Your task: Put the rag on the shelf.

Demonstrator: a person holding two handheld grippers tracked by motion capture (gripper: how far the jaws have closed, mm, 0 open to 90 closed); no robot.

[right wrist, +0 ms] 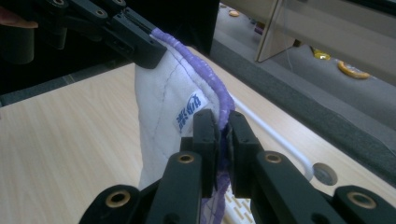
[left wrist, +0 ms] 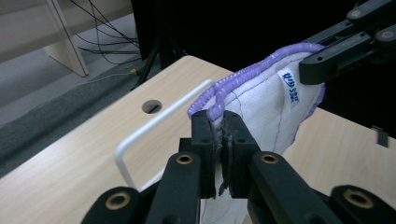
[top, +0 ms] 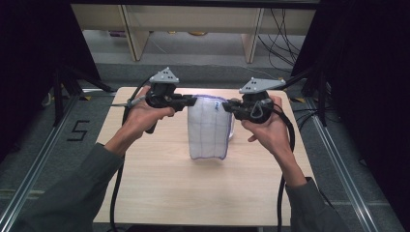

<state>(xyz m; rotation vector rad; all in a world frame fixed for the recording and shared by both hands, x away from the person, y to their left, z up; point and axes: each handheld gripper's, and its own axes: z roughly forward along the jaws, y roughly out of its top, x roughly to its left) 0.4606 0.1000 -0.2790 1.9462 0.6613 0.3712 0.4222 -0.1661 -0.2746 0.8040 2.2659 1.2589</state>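
A white quilted cloth (top: 208, 129) with a purple edge hangs above the wooden table (top: 159, 183), stretched between both grippers. My left gripper (top: 192, 101) is shut on the cloth's upper left corner. In the left gripper view the cloth (left wrist: 268, 100) runs from my left gripper (left wrist: 220, 119) to the other gripper's jaws. My right gripper (top: 229, 106) is shut on the upper right corner. In the right gripper view my right gripper (right wrist: 222, 122) pinches the purple hem of the cloth (right wrist: 163, 100), beside a small blue label (right wrist: 187, 112).
A white wire rack (left wrist: 154, 123) stands on the table behind the cloth, and the white wire rack (right wrist: 280, 137) lies close to a round cable hole (right wrist: 323, 173). Wooden furniture legs (top: 135, 36) and cables lie on the floor beyond the table.
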